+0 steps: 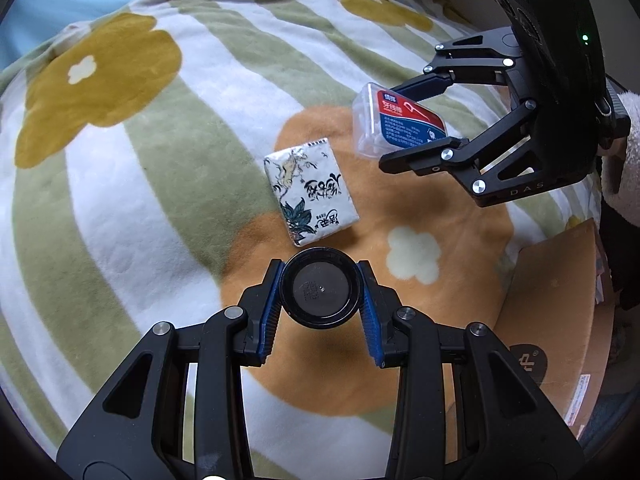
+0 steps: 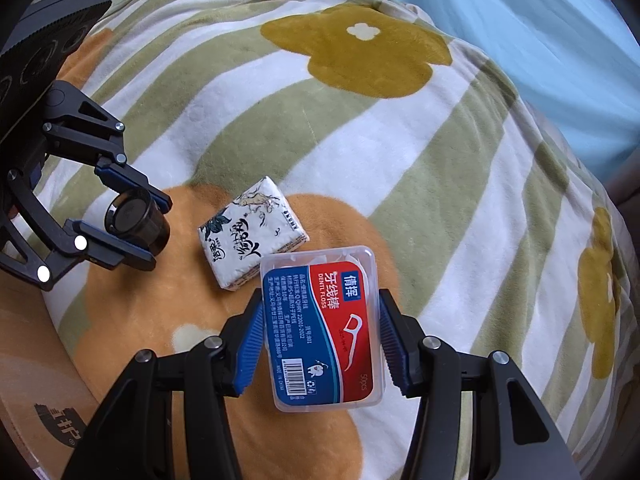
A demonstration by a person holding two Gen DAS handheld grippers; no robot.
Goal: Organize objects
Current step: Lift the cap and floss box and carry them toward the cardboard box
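My left gripper (image 1: 321, 294) jaws clamped on small black round jar (image 1: 321, 294), held just above blanket (image 1: 132, 184). Right gripper (image 2: 322, 332) jaws squeezing clear floss pick box (image 2: 322, 332) by its sides, also lifted. Tissue pack (image 1: 310, 191) lying flat on orange flower patch between both. Cardboard box (image 1: 560, 300) at blanket edge.

- Soft, even daylight lit both views brightly.
- Faint shadow lay on the blanket (image 1: 120, 184) beneath the left gripper (image 1: 321, 295).
- Fisheye edges curved and darkened.
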